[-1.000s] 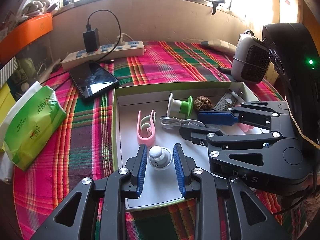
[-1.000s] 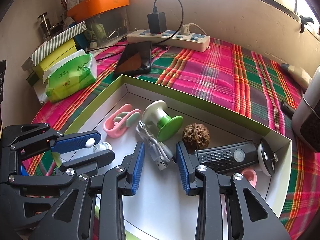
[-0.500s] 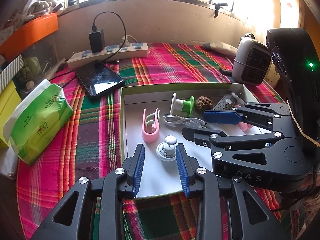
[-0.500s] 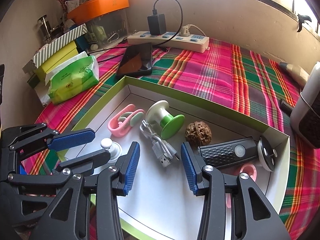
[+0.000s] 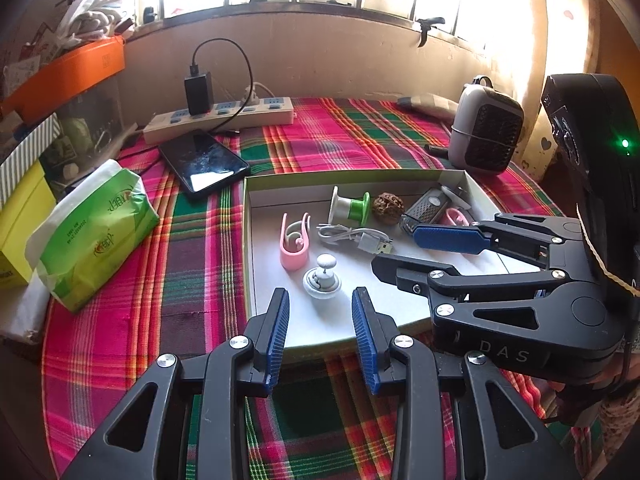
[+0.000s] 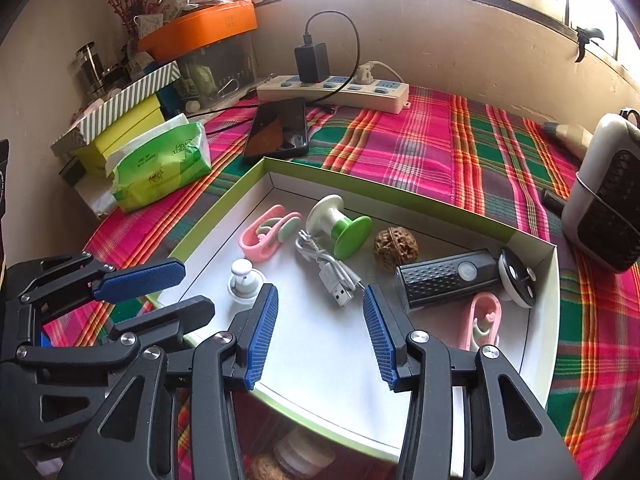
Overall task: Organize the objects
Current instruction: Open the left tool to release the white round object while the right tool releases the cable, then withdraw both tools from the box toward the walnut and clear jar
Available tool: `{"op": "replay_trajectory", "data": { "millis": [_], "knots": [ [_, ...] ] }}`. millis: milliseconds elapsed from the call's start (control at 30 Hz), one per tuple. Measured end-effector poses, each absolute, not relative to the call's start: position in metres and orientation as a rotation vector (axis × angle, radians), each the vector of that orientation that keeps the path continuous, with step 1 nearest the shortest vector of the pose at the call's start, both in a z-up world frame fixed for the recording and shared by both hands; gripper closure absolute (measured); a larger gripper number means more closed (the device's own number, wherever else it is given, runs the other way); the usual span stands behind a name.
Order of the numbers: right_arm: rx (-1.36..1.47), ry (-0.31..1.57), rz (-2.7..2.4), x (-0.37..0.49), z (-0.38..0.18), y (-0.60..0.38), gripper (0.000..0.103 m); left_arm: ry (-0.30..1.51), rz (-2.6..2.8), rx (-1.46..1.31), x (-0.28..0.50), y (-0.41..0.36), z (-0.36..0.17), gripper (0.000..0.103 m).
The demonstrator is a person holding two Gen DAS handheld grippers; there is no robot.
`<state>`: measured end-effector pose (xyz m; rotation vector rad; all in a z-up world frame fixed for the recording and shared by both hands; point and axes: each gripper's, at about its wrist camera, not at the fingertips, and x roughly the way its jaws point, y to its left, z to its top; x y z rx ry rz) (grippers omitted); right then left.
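The shallow cardboard tray (image 5: 246,240) overhangs the cloth-covered counter (image 5: 200,280) at its near edge, so a downward push there could tip its contents out. Both the left claw (image 5: 320,336) and right claw (image 6: 316,336), jaws part-open and empty, have just been widening. The small white knob (image 5: 322,280), smooth and round-based, sits inside the tray and could roll if nudged.

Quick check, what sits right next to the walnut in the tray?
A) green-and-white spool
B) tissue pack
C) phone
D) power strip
A: the walnut lies in the tray just beside the green-and-white spool; phone, tissue pack and power strip are all outside the tray on the cloth.
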<state>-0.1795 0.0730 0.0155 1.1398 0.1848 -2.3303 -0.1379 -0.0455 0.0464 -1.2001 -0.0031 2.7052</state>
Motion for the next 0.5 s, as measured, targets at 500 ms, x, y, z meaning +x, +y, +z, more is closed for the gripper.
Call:
{"op": "replay_trajectory", "data": {
  "millis": [500],
  "knots": [
    [1.095,0.118,-2.421,-0.140,0.029,0.094,0.057,-0.016,2.697,-1.183,-0.108,-0.040,0.049,0.072]
  ]
}}
